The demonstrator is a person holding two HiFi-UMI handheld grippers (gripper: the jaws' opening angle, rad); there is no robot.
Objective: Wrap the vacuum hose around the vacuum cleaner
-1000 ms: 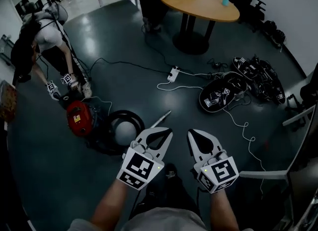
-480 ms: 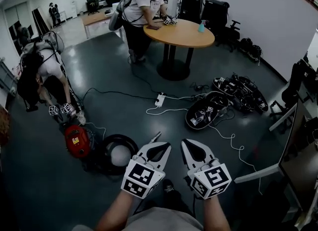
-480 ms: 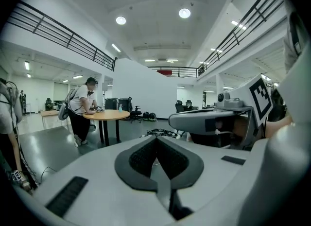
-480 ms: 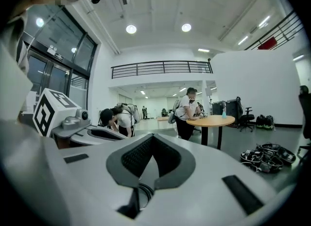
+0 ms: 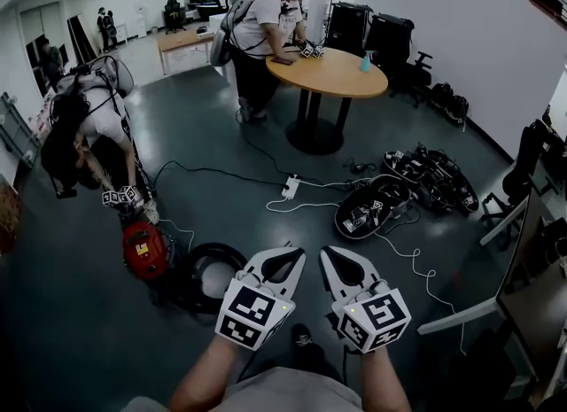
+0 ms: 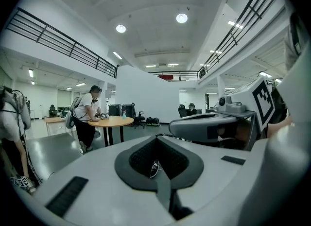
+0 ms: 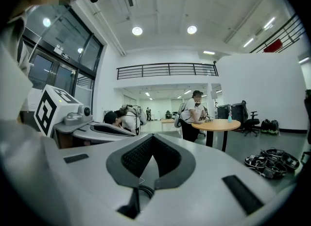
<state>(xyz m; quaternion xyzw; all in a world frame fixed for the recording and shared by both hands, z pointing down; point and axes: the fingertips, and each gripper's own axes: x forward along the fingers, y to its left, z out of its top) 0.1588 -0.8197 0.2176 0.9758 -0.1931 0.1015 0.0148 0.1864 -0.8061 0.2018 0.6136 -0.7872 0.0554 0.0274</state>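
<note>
A red vacuum cleaner stands on the dark floor at the left of the head view. Its black hose lies coiled in a ring just right of it. My left gripper and right gripper hang side by side in the air, nearer to me than the hose and touching nothing. Both are shut with nothing between the jaws. In the left gripper view my left gripper points level across the room, and the right gripper does the same in its own view.
A person bends over the vacuum with marker cubes in hand. Another person leans on a round wooden table. A power strip, loose cables and piles of grippers lie on the floor to the right.
Both grippers have risen together, still shut and side by side. The head view has tilted up, so more of the room and the table shows.
</note>
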